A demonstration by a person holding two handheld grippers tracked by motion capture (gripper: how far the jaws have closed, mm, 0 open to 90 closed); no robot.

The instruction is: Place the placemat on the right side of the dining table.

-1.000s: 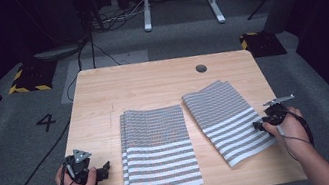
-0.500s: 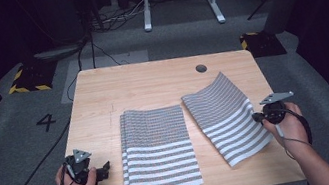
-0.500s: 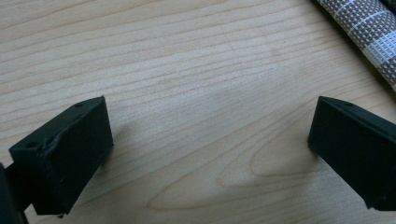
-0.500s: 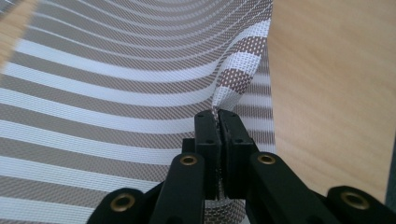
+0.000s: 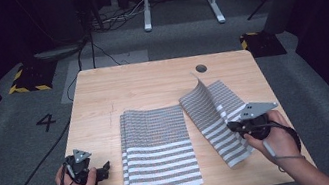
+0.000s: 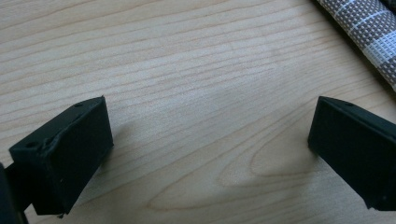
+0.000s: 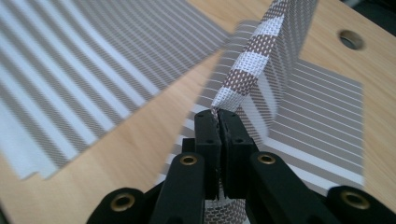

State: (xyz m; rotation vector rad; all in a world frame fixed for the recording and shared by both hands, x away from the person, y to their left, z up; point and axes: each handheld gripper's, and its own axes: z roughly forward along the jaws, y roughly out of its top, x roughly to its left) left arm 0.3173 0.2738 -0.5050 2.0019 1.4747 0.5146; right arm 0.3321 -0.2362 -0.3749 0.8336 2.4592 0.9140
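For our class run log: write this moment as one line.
right gripper: shut on top placemat, lifting it off right stack | left gripper: open above table

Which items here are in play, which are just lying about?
In play: right gripper, shut on the top placemat of the right stack; it is peeled up.
Idle: left gripper, open over the table; left placemat stack.
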